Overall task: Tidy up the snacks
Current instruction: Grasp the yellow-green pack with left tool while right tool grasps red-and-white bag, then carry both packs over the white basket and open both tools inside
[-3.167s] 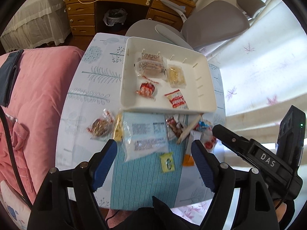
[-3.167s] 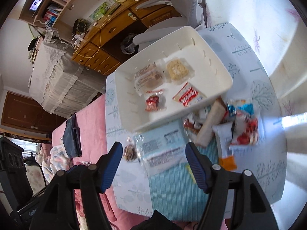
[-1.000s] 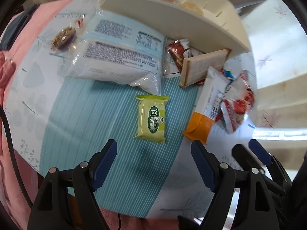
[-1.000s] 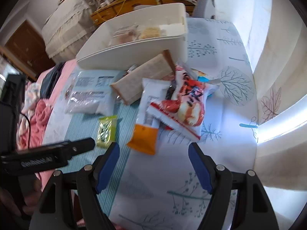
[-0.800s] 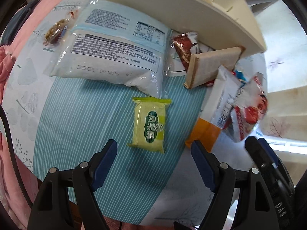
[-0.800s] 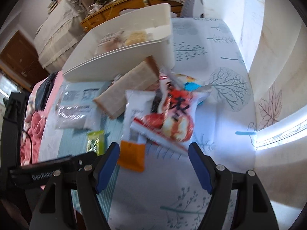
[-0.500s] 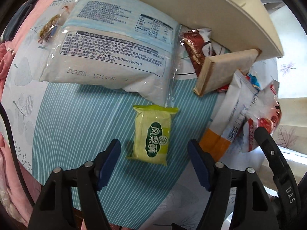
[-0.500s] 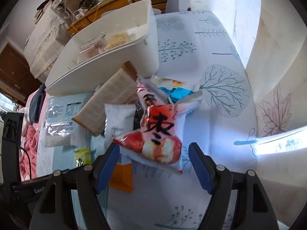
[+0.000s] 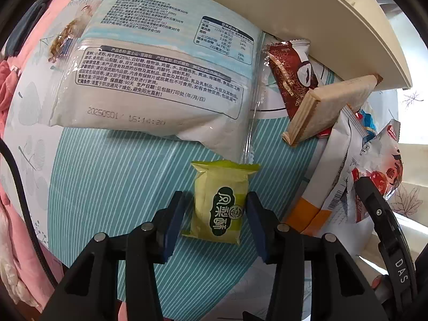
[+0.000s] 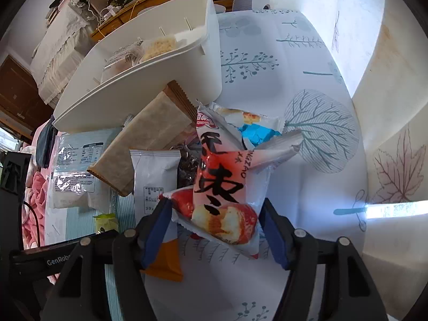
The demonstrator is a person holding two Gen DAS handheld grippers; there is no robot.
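Over the striped tablecloth (image 9: 107, 176), we see the left gripper (image 9: 215, 208) with jaws just closing around a green-yellow snack packet (image 9: 219, 203) without clear contact, while the right gripper (image 10: 215, 222) narrows around a red-and-white snack bag (image 10: 222, 195) below the white bin (image 10: 149, 80).

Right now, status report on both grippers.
Left gripper closing around yellow snack, small gap left. Right gripper closing astride red packet. Nothing blocking.
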